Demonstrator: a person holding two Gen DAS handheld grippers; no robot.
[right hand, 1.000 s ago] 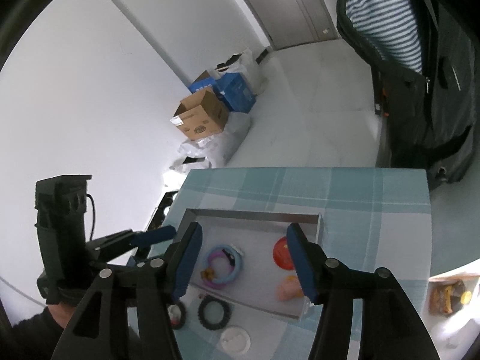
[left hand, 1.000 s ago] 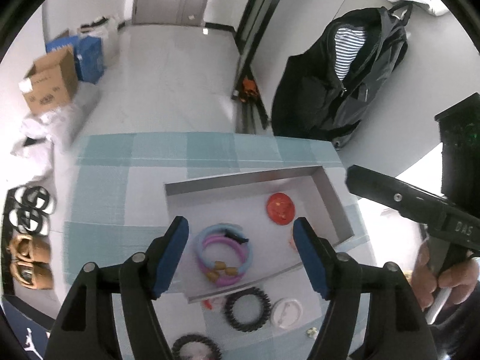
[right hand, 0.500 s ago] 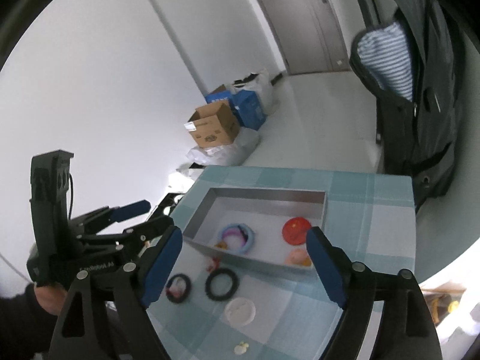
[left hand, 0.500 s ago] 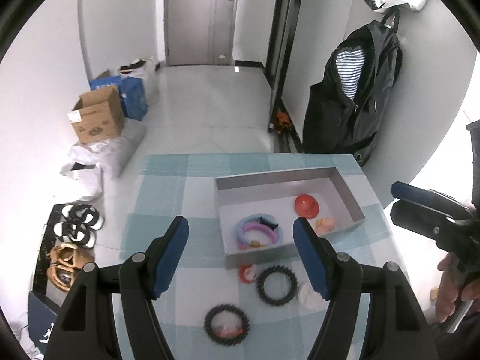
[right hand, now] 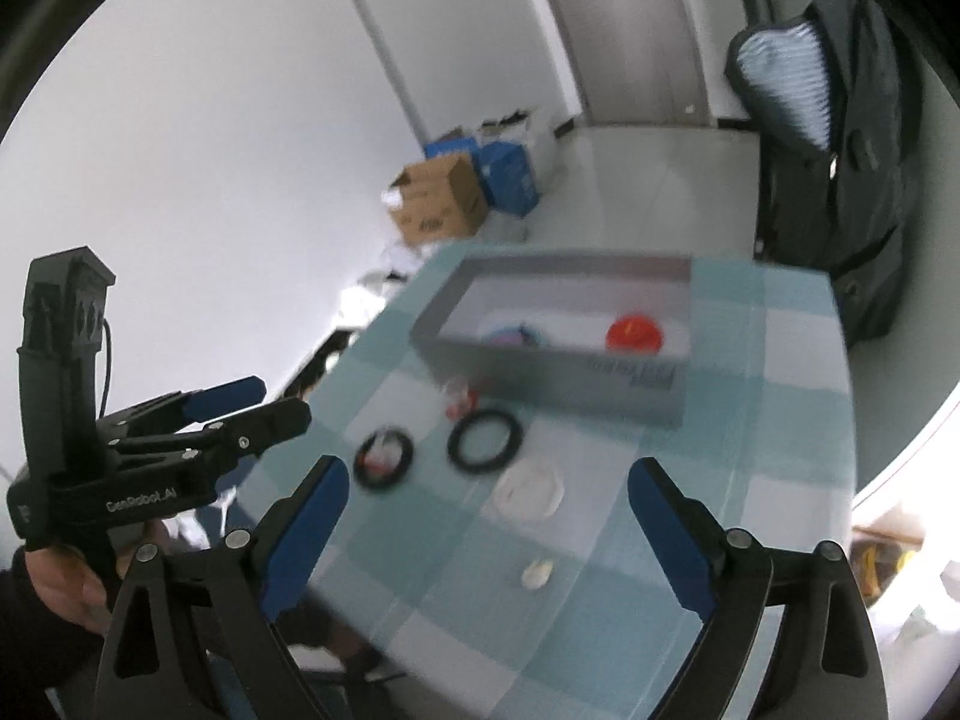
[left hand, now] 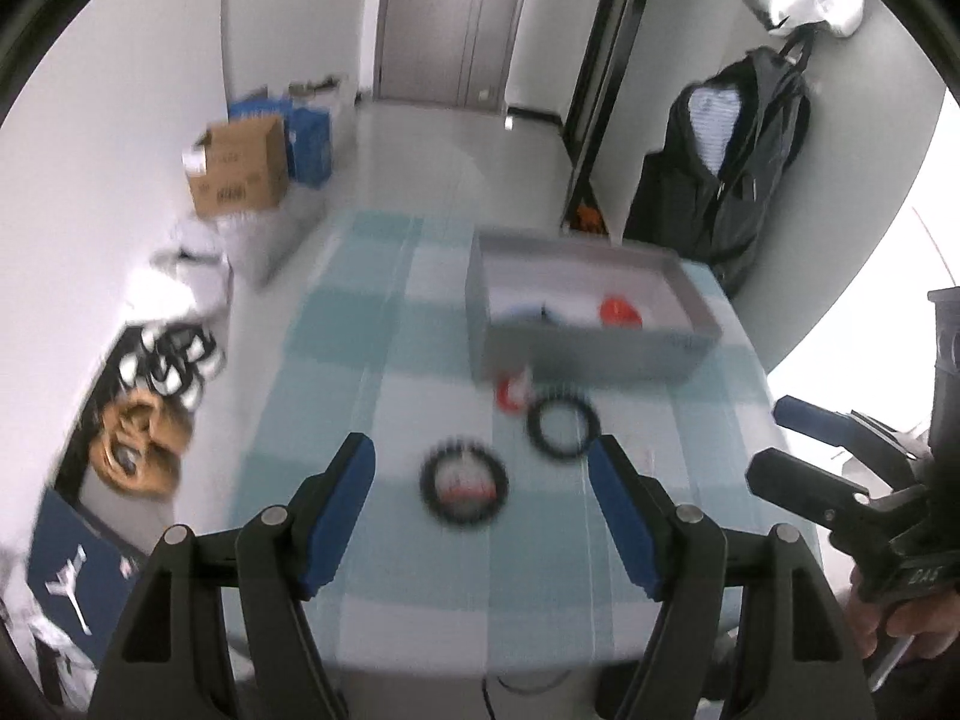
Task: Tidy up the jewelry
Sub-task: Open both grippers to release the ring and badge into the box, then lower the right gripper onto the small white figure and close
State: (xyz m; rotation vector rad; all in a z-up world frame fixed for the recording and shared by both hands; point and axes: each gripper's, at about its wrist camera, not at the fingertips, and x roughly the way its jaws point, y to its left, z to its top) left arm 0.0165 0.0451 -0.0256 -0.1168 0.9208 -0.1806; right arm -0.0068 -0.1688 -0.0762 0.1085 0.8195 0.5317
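Note:
A grey open box [left hand: 588, 354] stands on the teal checked tablecloth [left hand: 384, 396]. Inside it lie a red disc [left hand: 621, 312] and blue and pink bangles [right hand: 513, 336]. In front of the box lie two black beaded bracelets [left hand: 463, 483] [left hand: 563, 425], a small red piece [left hand: 510, 393], a white disc [right hand: 531, 489] and a tiny white piece [right hand: 537, 573]. My left gripper [left hand: 480, 447] hovers open above the nearer bracelet and holds nothing. My right gripper [right hand: 489, 471] is above the white disc, its jaws opening with nothing between them.
The table's near edge [left hand: 480, 660] is close below the grippers. On the floor to the left are a cardboard box [left hand: 240, 174], blue boxes [left hand: 309, 141] and shoes [left hand: 138, 438]. A black jacket [left hand: 732, 168] hangs at the right wall.
Both grippers have drawn back from the grey box toward the near table edge, so more of the table shows. The right gripper's jaws have spread wider.

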